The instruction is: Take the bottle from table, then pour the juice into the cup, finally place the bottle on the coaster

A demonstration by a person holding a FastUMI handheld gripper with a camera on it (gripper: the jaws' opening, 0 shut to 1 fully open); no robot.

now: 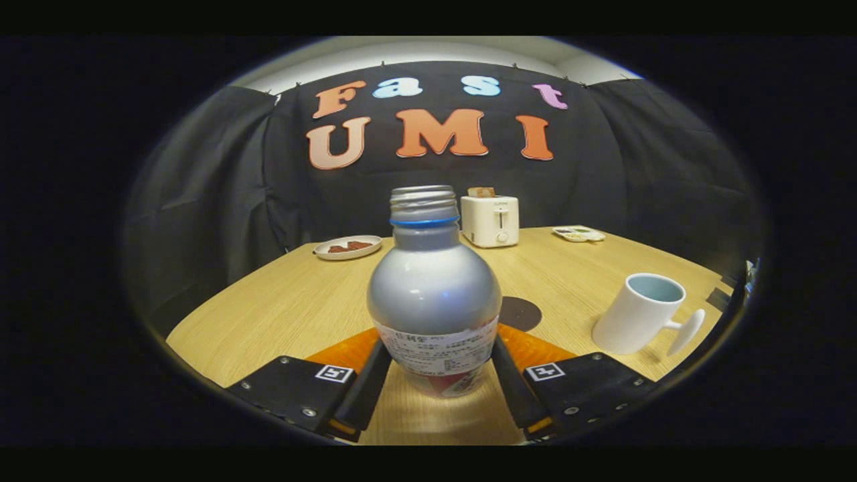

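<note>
On the tabletop (281, 314) I see the toaster (492, 219) far behind the bottle (434, 294). My gripper (435, 375) clamps the uncapped bottle between both fingers. I judge the take done; pouring into the cup (639, 313), right of the bottle, and setting it on the coaster (522, 312) behind remain.

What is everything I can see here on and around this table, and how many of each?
bottle: one, silvery with a blue neck ring and no cap, upright between the fingers
cup: one, white with a pale blue inside, tilted, beyond the fingers, handle turned away from the bottle
coaster: one, dark and round, flat on the table just behind the bottle
toaster: one, cream, at the far side of the table
plate: one, pale, holding something reddish, far side of the table
small tray: one, pale, beside the toaster
table: one, light wood
gripper: one, both fingers pressing the bottle's lower sides
</note>
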